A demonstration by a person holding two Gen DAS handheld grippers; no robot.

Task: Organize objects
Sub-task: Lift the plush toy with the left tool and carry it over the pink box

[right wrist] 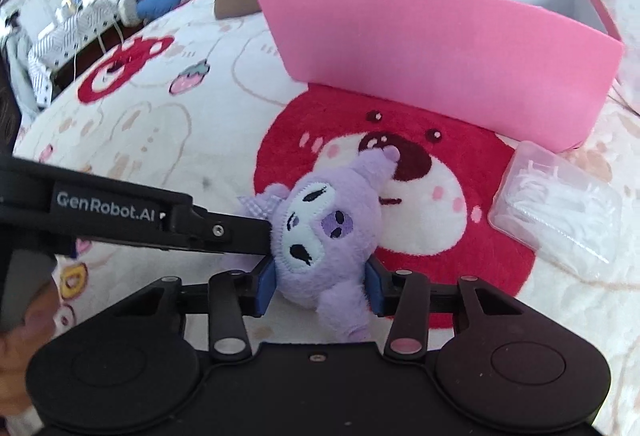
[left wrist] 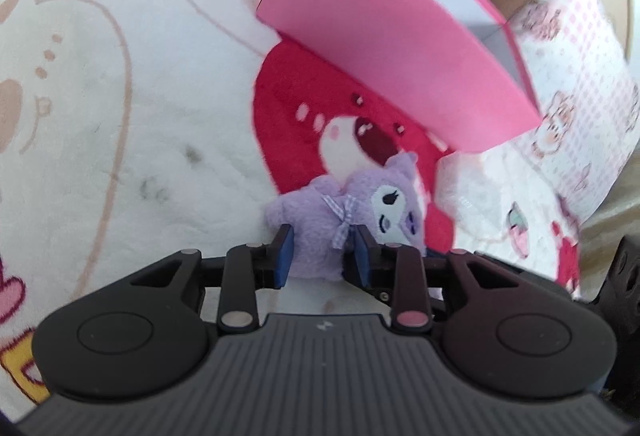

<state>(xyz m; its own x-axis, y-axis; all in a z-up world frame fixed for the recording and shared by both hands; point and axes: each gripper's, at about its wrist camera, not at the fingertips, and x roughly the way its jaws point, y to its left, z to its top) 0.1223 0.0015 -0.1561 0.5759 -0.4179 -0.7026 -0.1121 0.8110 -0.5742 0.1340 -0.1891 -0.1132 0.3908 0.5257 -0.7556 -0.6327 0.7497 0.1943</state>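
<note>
purple plush toy (right wrist: 320,232) squeezed between right gripper (right wrist: 320,282) fingers, left gripper (left wrist: 322,256) gripping its body

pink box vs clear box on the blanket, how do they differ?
The pink box is opaque card, open-topped, standing upright; the clear box is see-through plastic and lies flat. The pink box looks much larger than the clear box. The pink box's inside shows mostly white wall; the clear box is packed with thin white sticks. Both rest on the blanket, near the purple plush.
</note>
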